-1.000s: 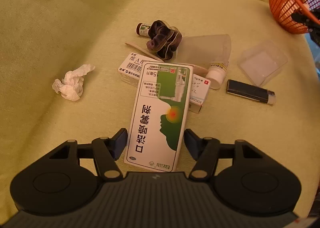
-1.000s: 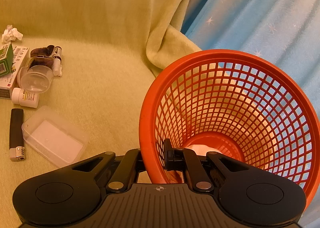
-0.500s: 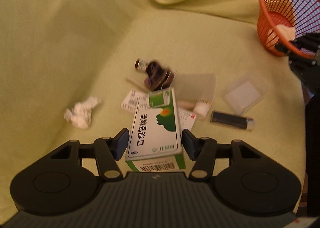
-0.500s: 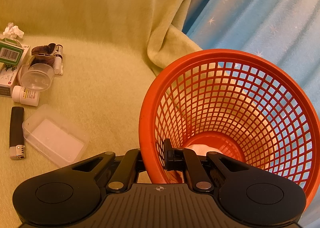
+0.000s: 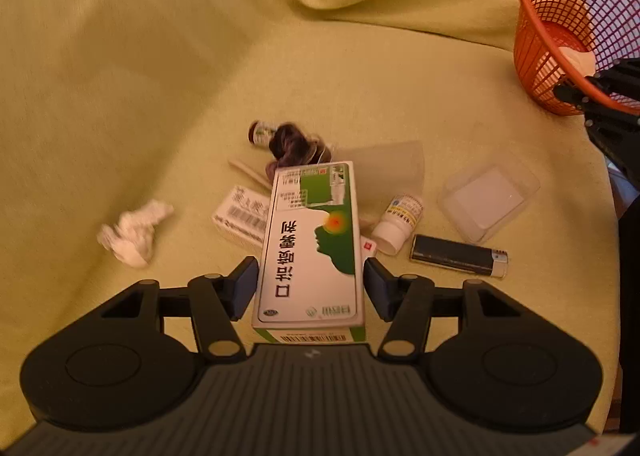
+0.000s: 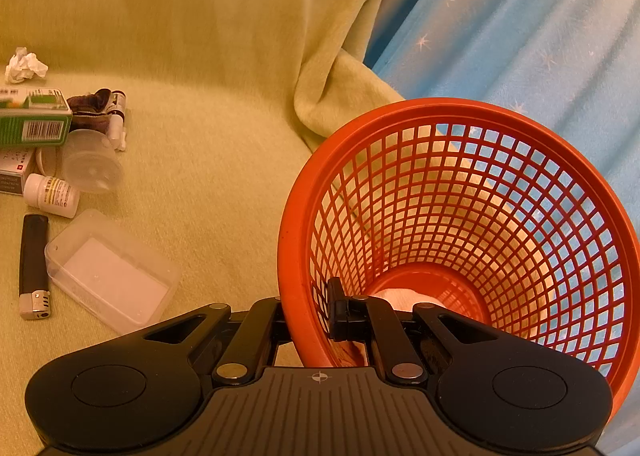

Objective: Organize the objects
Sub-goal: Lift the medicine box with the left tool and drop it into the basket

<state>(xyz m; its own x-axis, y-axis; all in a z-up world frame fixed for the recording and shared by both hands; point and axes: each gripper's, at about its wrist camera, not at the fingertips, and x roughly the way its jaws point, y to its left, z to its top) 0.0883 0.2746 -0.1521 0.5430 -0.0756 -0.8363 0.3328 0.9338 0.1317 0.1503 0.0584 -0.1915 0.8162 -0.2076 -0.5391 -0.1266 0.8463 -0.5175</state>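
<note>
My left gripper (image 5: 311, 288) is shut on a green-and-white medicine box (image 5: 312, 248), which hangs tilted above a pile of small items. In the right wrist view that box (image 6: 36, 124) shows at the far left. My right gripper (image 6: 310, 320) is shut on the rim of an orange mesh basket (image 6: 440, 106), one finger inside and one outside. From the left wrist view the basket (image 5: 536, 68) stands at the far right with the right gripper (image 5: 588, 86) on its near rim. Something white (image 6: 400, 294) lies at the basket's bottom.
On the yellow-green blanket lie a crumpled tissue (image 5: 132, 232), a white barcode box (image 5: 240, 216), a dark scrunchie (image 5: 296, 144), a brown vial (image 5: 260, 132), a clear cup (image 5: 384, 168), a white pill bottle (image 5: 398, 222), a black lighter (image 5: 456, 256) and a clear plastic case (image 5: 488, 202). A blue curtain (image 6: 520, 36) hangs behind the basket.
My left gripper closed on the medicine box and lifted it off the pile, pulling up and back so more of the blanket and basket show. The right gripper and basket stayed still.
</note>
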